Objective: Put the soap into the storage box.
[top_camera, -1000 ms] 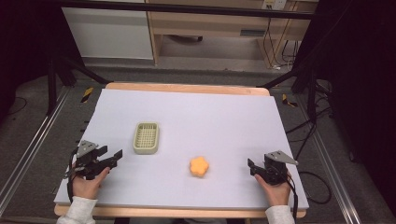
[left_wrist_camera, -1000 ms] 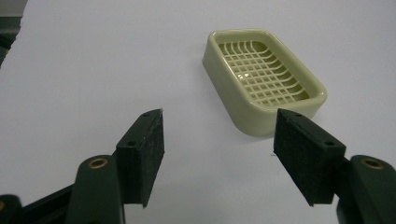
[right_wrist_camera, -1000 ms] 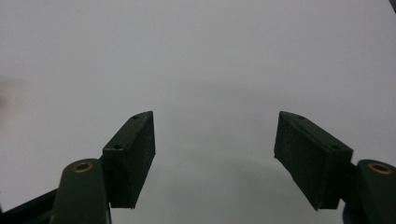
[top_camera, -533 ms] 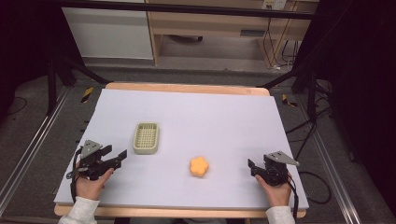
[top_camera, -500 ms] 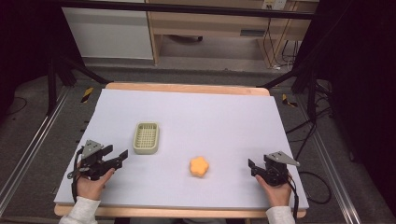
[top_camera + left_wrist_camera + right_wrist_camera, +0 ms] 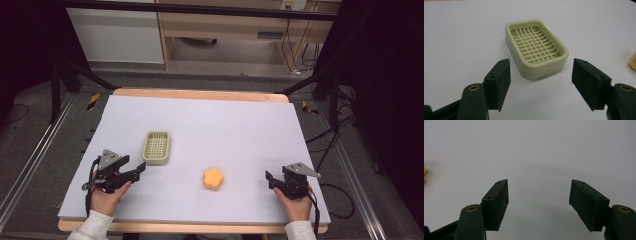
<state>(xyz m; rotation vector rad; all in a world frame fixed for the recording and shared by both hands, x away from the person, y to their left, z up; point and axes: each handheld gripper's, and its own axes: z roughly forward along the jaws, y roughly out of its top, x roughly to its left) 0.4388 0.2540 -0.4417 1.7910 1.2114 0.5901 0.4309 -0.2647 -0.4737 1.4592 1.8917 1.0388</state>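
At the left near edge of the table (image 6: pixel 210 115), the left gripper (image 6: pixel 140 170) points up and to the right at the pale green soap dish (image 6: pixel 157 147), which lies just beyond its tips, nearly touching. Its jaws have just been opening and stand spread with nothing between them. In the left gripper view the soap dish (image 6: pixel 536 48) sits ahead of the gap, its long axis running away and slightly left, so the short width faces the jaws. Further right lies the orange flower-shaped piece (image 6: pixel 213 178). The right gripper (image 6: pixel 270 178) rests well apart at the near right, jaws spread and empty.
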